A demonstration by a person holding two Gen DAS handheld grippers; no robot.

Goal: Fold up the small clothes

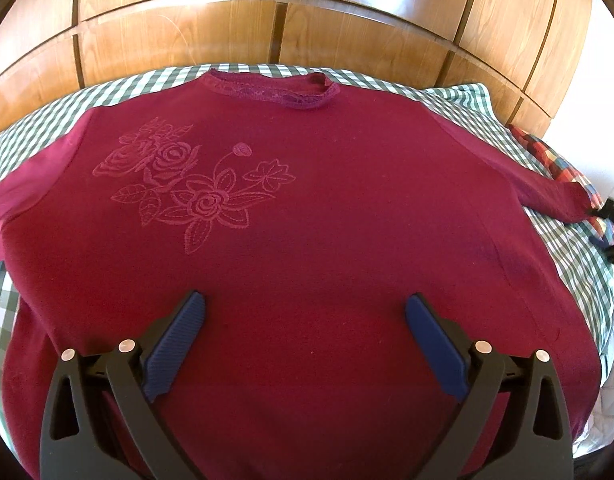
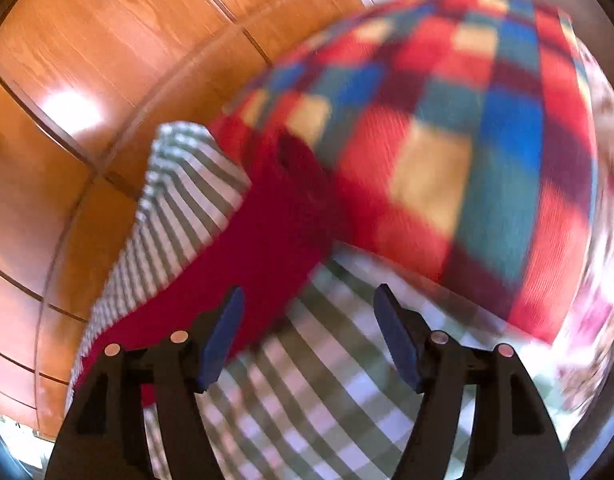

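In the left wrist view, a green-and-white checked sheet (image 1: 35, 128) shows at the left edge of the frame, under a dark red top (image 1: 307, 208) that lies spread flat and fills the middle; its 1 sleeve on the left runs off the left edge, and a tone-on-tone flower embroidery (image 1: 187, 184) sits on the chest, left of centre; the lace-trimmed neckline (image 1: 275, 92) lies at upper centre, toward the wooden panelled doors (image 1: 227, 32) that fill the top of the frame; at the bottom centre the left gripper (image 1: 305, 312) hangs over the lower body of the top, its 2 blue pads spread wide and holding nothing; whether they touch the cloth I cannot tell; at the right the other sleeve (image 1: 547, 184) reaches toward a multicoloured checked blanket (image 1: 555, 160) at the right edge.

The right wrist view is blurred; the wooden doors (image 2: 87, 80) fill the left; the checked sheet (image 2: 179, 200) follows, then the red sleeve (image 2: 279, 216) running from lower left to centre, its cuff end against the blanket (image 2: 467, 140) that fills the upper right; at the bottom centre the right gripper (image 2: 309, 300) hangs with its 2 pads apart and nothing between them, the left pad over the sleeve's edge, the right pad over the sheet.
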